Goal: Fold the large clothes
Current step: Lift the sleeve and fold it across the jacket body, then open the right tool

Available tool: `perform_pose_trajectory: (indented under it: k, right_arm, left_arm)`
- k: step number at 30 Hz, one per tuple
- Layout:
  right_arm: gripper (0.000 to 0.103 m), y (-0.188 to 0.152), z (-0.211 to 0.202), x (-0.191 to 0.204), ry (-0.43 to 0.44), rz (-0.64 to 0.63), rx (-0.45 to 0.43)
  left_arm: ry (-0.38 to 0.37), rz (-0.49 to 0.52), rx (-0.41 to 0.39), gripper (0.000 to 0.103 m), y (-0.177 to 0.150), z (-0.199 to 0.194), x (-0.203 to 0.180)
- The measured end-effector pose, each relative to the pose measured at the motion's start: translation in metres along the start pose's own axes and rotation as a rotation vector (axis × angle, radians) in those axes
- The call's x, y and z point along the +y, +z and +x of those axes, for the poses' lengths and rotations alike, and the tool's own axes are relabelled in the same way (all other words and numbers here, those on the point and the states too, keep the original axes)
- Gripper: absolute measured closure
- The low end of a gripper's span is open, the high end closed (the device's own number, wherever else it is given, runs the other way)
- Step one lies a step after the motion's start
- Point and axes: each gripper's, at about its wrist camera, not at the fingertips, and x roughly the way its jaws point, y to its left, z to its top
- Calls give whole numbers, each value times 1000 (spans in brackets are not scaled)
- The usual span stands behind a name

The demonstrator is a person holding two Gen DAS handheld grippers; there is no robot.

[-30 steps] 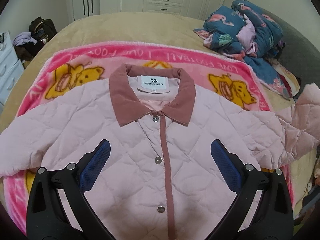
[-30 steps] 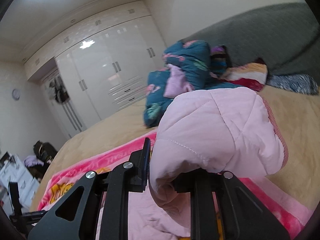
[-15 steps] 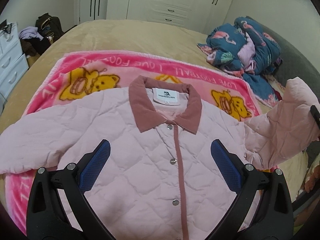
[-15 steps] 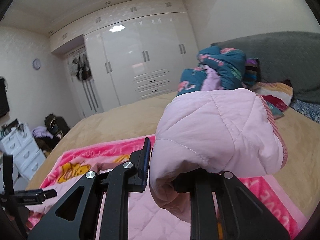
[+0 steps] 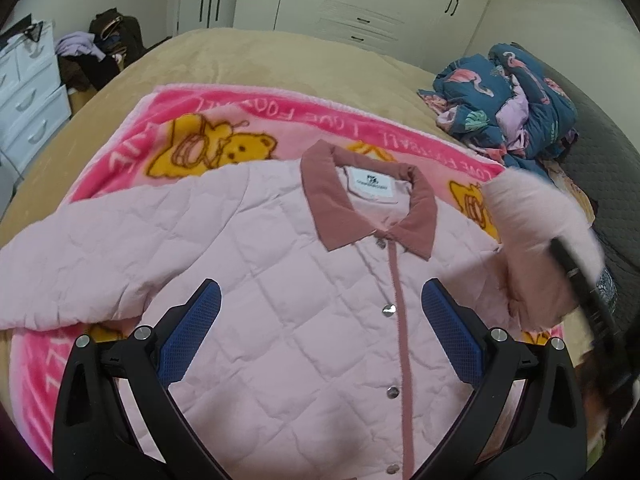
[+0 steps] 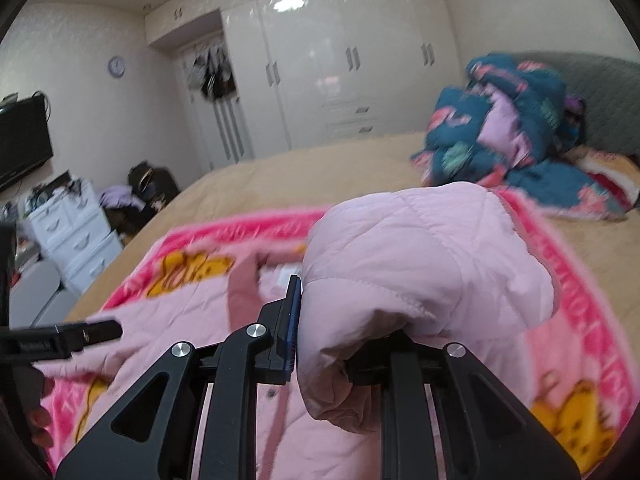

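Note:
A pink quilted jacket (image 5: 280, 288) with a dusty-rose collar (image 5: 332, 208) lies front up and snapped shut on a pink bear-print blanket (image 5: 192, 128) on the bed. My left gripper (image 5: 320, 332) is open and empty, hovering above the jacket's chest. My right gripper (image 6: 332, 344) is shut on the jacket's right sleeve (image 6: 420, 264), which bulges over the jaws and is lifted off the blanket. From the left wrist view the raised sleeve (image 5: 532, 232) is blurred, above the jacket's right shoulder. The left sleeve (image 5: 80, 256) lies spread flat.
A heap of blue flamingo-print bedding (image 5: 508, 100) sits at the bed's far right by a grey headboard (image 6: 600, 92). White wardrobes (image 6: 340, 68) line the far wall. White drawers (image 5: 28, 92) and a clothes pile (image 5: 100, 48) stand left of the bed.
My right gripper has carried the sleeve inward, over the jacket's right shoulder toward its middle. My left gripper has shifted a little left and stays open above the chest.

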Motion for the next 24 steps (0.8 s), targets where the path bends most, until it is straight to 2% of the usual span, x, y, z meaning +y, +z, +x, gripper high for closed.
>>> perform_pose_trajectory:
  k: [6,9,11,12,13,15,17,19,24]
  right_arm:
    - [86,-52,50,26,37,14,150]
    - [84,-73,61,30,48,21,191]
    - [74,-81,66,28,69,42,215]
    - [62,-84,68,27,87,55,229]
    - [54,-88,68,27,103,65,238]
    - [49,-92,62,24,119,86,246]
    - [39,-91,53,16,137,132,249]
    - [25,-92,36,5,146,216,217]
    - [24,-90,10,-33,134,416,144]
  left_arm:
    - [7,-20,37,9,-13,17,10]
    - [5,-28,63,9,-20,26,14]
    - [4,-37,70,9,-23,30,16]
    - [2,-40,72,9,-23,32,17]
    - [1,-45,74,9,-24,33,17]
    - [-2,-51,77,9,-25,34,17]
    - [-5,-51,78,9,-25,35,17]
    - [-5,-52,79,9,-26,36,17]
    - [-18,-66,90,9,-28,37,17]
